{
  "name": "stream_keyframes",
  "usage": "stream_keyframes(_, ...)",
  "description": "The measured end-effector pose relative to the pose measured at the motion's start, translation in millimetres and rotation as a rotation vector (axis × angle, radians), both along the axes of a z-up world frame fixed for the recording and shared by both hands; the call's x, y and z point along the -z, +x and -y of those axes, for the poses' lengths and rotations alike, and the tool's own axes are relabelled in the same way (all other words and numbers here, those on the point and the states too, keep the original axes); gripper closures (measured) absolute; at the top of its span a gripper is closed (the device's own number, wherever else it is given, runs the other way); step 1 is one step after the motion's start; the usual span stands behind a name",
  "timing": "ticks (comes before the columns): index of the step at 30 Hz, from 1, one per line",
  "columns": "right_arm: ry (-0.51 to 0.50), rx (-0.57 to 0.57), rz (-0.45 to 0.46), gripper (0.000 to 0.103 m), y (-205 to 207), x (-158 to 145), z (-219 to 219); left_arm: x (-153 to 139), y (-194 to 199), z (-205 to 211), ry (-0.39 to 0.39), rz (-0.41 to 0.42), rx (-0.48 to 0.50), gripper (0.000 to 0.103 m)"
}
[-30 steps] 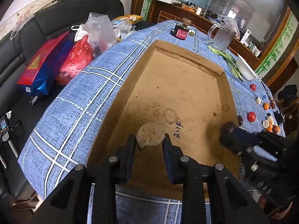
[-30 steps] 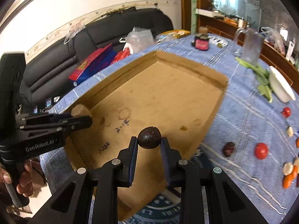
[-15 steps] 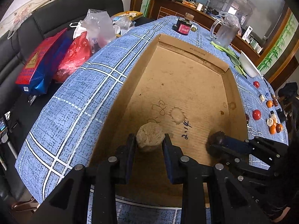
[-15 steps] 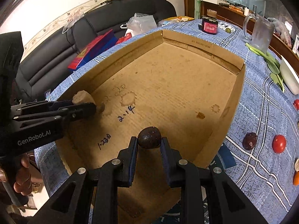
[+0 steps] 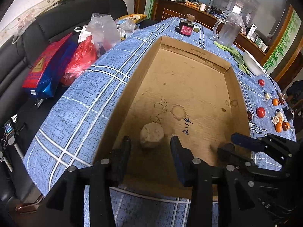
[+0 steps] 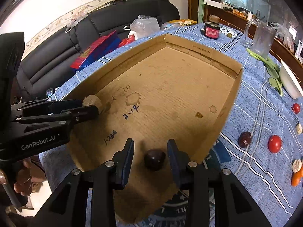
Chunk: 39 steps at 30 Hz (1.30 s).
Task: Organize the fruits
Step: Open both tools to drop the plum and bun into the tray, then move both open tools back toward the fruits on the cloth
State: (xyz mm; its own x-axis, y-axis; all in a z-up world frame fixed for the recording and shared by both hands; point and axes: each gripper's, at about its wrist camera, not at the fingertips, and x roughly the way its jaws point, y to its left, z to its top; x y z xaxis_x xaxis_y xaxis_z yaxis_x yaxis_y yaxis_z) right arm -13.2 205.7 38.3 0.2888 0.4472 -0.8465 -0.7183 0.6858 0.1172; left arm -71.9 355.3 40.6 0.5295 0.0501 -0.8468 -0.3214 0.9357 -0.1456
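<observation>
Left gripper [image 5: 150, 143]: jaws have just been opening, pads clear of the pale fruit [image 5: 151, 135], which lies between them on the box [image 5: 189, 87] floor.
Right gripper [image 6: 150, 149]: jaws have just been opening; the dark fruit [image 6: 154, 159] sits loose between them, near the box's front edge.
Left view only: dark fruit hidden behind the right gripper [image 5: 244, 147]; orange pieces [image 5: 278, 126] grouped on the cloth [image 5: 79, 102].
Right view only: a hand [image 6: 22, 181] holding the left gripper [image 6: 89, 107]; "1-23" writing [image 6: 110, 137] on the floor.
Both: tomato [image 6: 274, 143] outside the box.
</observation>
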Motion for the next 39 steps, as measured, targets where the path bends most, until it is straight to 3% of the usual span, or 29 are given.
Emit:
stream_keyframes(15,0.039,0.064,0.057,0.062,-22,-32,68,-24,-5,37,0.117,0.043,0.006,0.058)
stream_keyframes(17,0.043,0.092,0.061,0.054,-23,-34,82,-26,-1,48,0.124,0.046,0.021,0.056)
stream_keyframes(20,0.046,0.148,0.077,0.047,-24,-38,110,-29,7,66,0.127,0.051,0.047,0.054)
stream_keyframes(33,0.076,0.484,0.079,0.047,-22,-45,270,-32,48,194,0.154,0.057,0.264,0.041)
stream_keyframes(39,0.089,0.637,0.081,0.039,-24,-43,347,-28,60,242,0.158,0.042,0.344,0.033)
